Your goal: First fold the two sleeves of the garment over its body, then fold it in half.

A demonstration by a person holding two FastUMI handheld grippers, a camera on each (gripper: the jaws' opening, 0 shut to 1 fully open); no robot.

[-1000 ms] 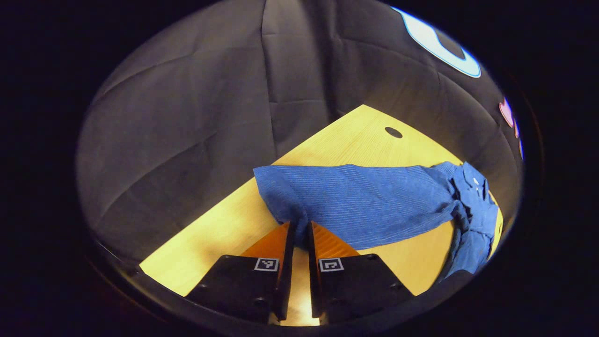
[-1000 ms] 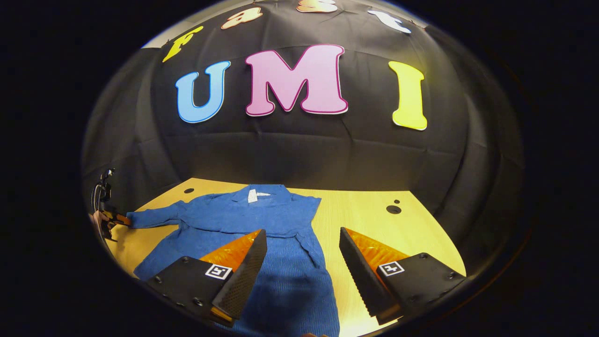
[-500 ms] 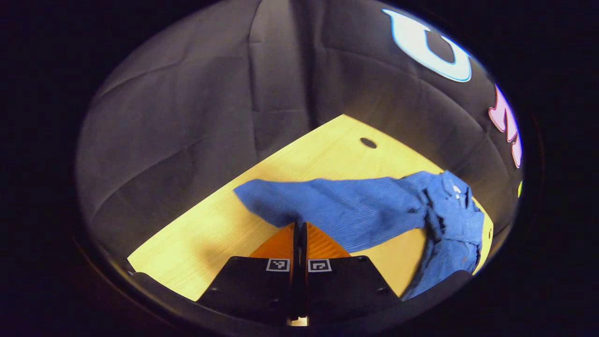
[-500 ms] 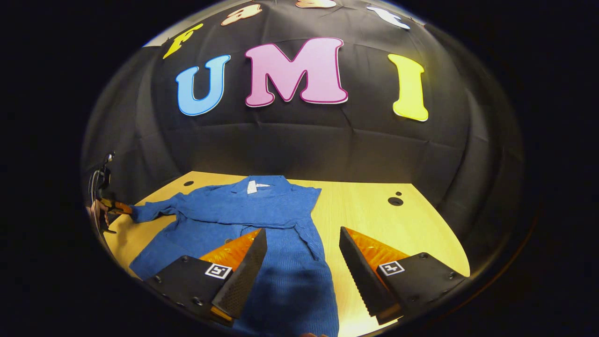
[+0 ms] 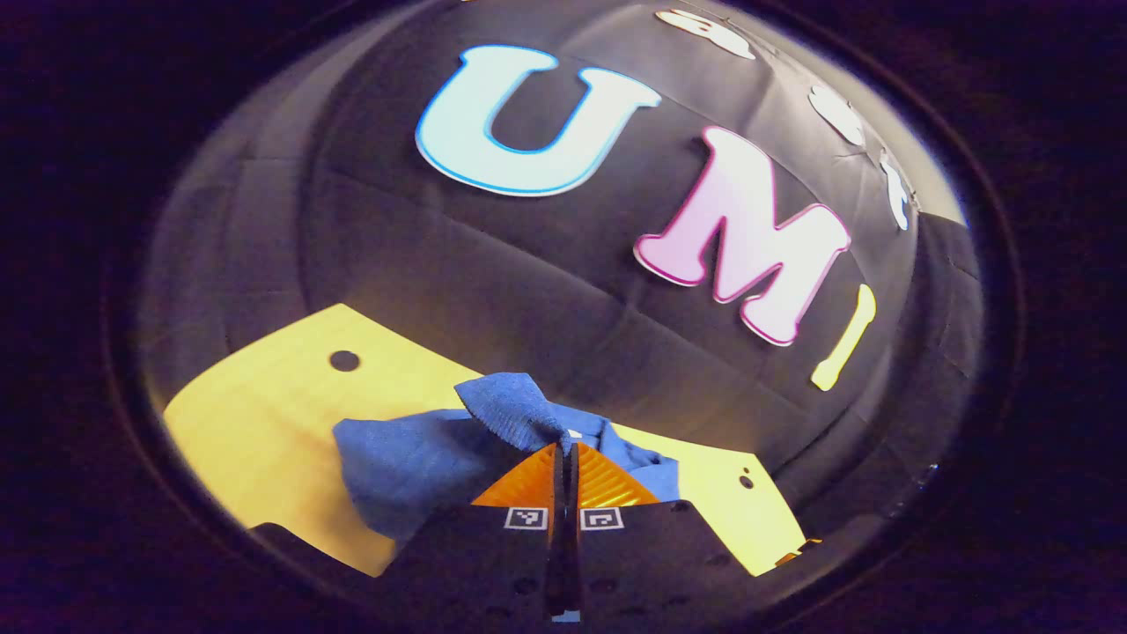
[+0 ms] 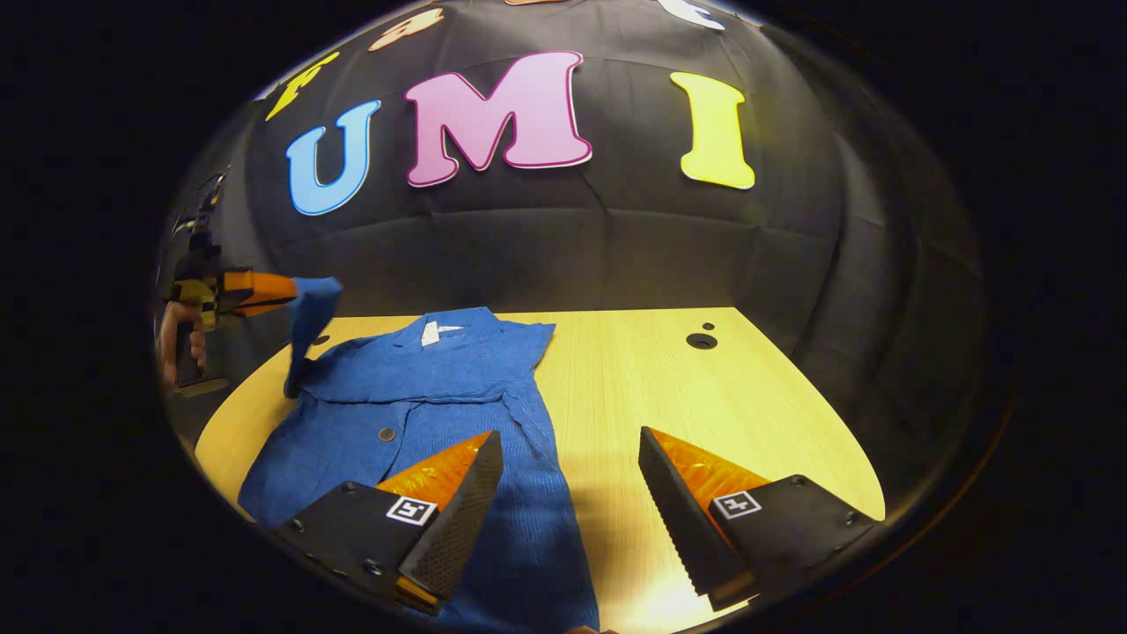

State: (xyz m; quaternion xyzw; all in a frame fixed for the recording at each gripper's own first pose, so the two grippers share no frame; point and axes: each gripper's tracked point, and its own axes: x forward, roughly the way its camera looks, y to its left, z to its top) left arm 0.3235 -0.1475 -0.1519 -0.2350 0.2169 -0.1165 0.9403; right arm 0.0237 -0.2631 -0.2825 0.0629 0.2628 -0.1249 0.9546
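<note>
Gripping sleeve (image 6: 310, 304) (white collar label (image 6: 430, 332))

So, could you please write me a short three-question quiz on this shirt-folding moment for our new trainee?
1. True or false: the left gripper is shut on the sleeve and holds it above the table.
2. The right gripper is: A) open over the shirt, B) shut on the collar, C) resting on the bare table.
3. Fill in: the far sleeve already lies folded ___ the shirt's body.

Key: 1 true; 2 A; 3 over.
</note>
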